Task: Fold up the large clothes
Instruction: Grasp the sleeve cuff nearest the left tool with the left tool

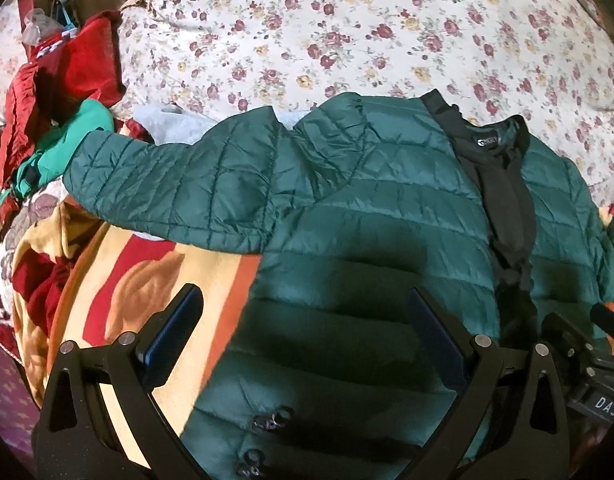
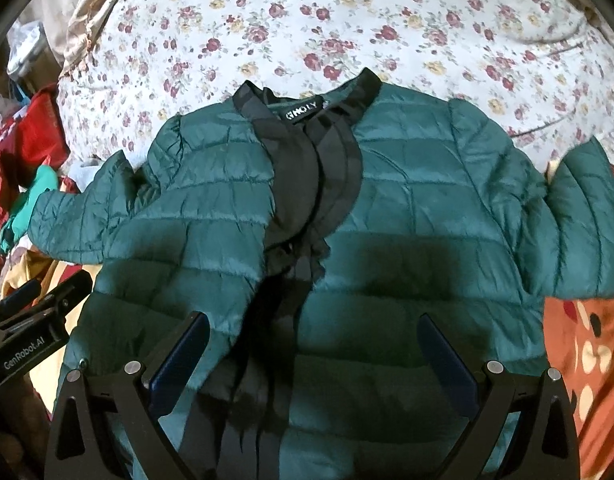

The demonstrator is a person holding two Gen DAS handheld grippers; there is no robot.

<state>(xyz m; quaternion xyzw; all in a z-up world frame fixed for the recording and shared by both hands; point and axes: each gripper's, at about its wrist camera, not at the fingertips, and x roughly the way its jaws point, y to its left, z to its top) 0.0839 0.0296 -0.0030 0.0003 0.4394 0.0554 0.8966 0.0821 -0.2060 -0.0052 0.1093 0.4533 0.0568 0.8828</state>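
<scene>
Both hand-held grippers, left and right, hover with jaws apart, holding nothing; jacket lies flat near the bed's front edge; puffy, light, probably slippery; best pinched at cuff or hem, where the shell is thin.

A dark green quilted puffer jacket is lying front-up on a bed, its black-trimmed collar pointing away from the cameras. Behind it a white floral bedsheet is spreading out. The jacket's lower part is resting on an orange, red and cream patterned blanket, which is showing at both sides. One sleeve is stretching left toward a heap of red and light green clothes (piled at the bed's left edge). Both grippers are hovering above the hem, the left gripper left of the right gripper.
</scene>
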